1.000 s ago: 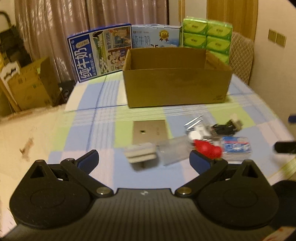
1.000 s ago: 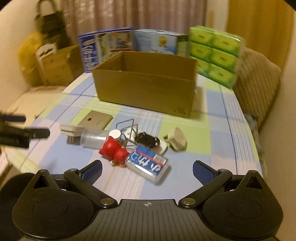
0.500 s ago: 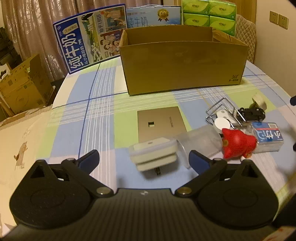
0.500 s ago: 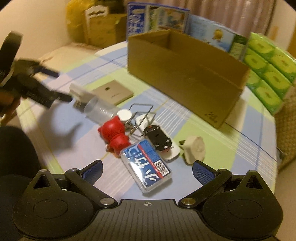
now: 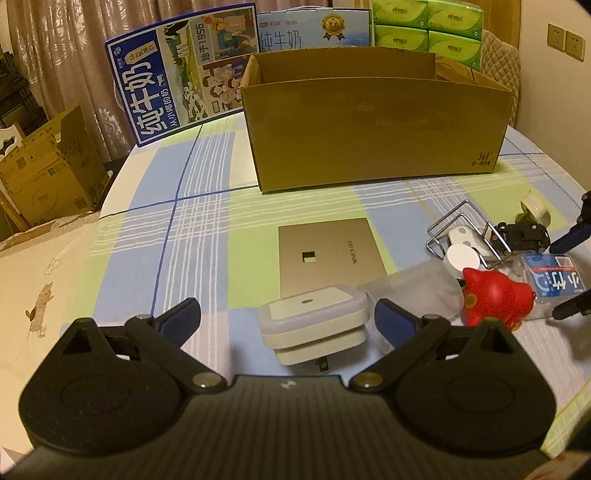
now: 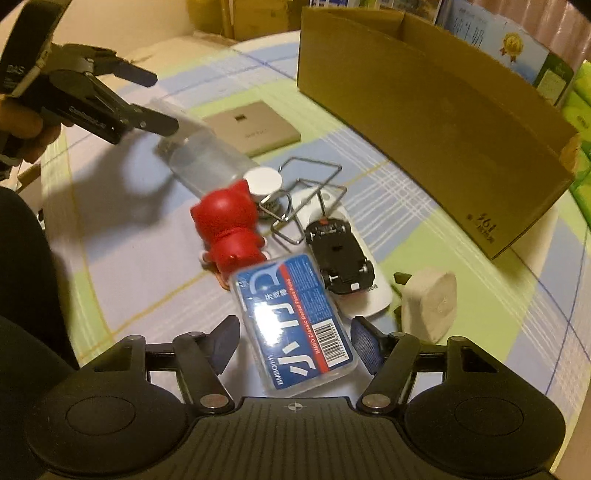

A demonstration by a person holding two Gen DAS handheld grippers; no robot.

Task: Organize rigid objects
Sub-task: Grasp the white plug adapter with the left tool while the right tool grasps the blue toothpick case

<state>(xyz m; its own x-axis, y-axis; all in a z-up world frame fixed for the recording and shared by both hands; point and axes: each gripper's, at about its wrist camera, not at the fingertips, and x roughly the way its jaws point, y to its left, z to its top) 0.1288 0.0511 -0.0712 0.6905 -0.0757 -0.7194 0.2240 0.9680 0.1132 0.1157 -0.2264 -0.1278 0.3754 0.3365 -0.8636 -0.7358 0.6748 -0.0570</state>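
Observation:
My left gripper is open, its jaws on either side of a white plug-in night light on the checked tablecloth. My right gripper is open around a blue-labelled clear plastic case, not touching it. Beyond it lie a red figurine, an upturned black toy car, a wire clip, a clear bottle with a white cap and a white plug. The left gripper also shows in the right wrist view.
An open cardboard box stands at the back of the table. A gold wall plate lies in front of it. Milk cartons and green tissue packs stand behind. More cardboard boxes sit off the table's left edge.
Both grippers have moved forward and down toward the table. The night light now sits between my left jaws, and the blue case between my right jaws.

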